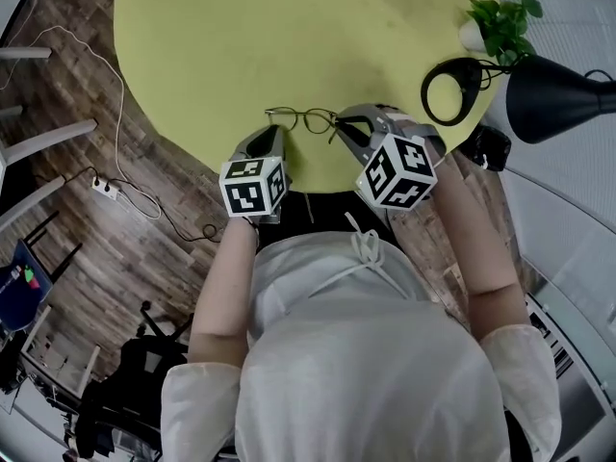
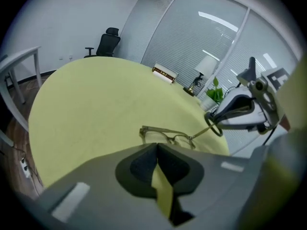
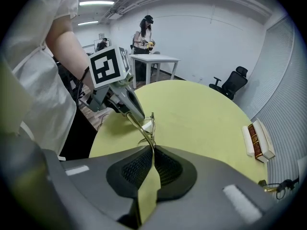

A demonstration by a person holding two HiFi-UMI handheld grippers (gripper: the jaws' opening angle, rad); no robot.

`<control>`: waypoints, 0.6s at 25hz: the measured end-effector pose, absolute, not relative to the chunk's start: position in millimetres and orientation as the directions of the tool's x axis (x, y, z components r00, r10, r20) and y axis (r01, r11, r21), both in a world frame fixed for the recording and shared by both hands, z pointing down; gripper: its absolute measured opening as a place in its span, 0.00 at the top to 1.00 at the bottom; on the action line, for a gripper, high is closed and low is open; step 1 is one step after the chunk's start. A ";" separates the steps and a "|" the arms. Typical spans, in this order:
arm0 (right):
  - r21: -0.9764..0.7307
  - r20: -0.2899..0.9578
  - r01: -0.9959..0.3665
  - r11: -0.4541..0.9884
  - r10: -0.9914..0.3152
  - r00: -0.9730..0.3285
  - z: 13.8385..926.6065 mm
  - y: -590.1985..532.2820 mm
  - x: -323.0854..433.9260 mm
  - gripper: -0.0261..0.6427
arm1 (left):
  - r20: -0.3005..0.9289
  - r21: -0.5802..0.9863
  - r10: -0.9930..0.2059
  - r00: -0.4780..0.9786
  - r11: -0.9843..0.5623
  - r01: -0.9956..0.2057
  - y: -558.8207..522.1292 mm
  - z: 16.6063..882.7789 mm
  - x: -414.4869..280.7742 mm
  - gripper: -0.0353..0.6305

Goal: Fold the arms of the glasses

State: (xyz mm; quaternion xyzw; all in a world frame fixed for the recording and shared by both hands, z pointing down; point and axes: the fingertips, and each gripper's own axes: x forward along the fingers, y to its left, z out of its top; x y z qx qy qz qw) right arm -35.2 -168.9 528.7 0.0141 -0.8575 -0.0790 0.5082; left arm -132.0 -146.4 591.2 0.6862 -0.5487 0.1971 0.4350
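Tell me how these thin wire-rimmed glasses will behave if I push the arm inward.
The thin gold wire-framed glasses look very light, so they would probably slide on the smooth yellow-green round table rather than resist a push. The slim arm in the right tongs likely flexes and could bend if forced.

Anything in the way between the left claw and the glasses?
Nothing visible. The left claw, shut, sits right at the thin brownish-rimmed glasses over the yellow-green round table; the right claw grips their other arm.
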 end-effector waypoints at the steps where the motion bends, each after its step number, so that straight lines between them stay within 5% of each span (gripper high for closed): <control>1: 0.147 0.869 0.053 0.988 -0.103 -0.485 529.0 -169.0 -36.2 0.94 | 0.756 0.380 -0.572 0.319 -0.015 -0.925 -146.9 594.2 -131.4 0.94; 15: 0.135 0.858 0.044 0.990 -0.094 -0.506 535.5 -164.2 -66.9 0.93 | 0.717 0.509 -0.558 0.418 0.009 -0.861 -147.1 598.5 -127.4 0.94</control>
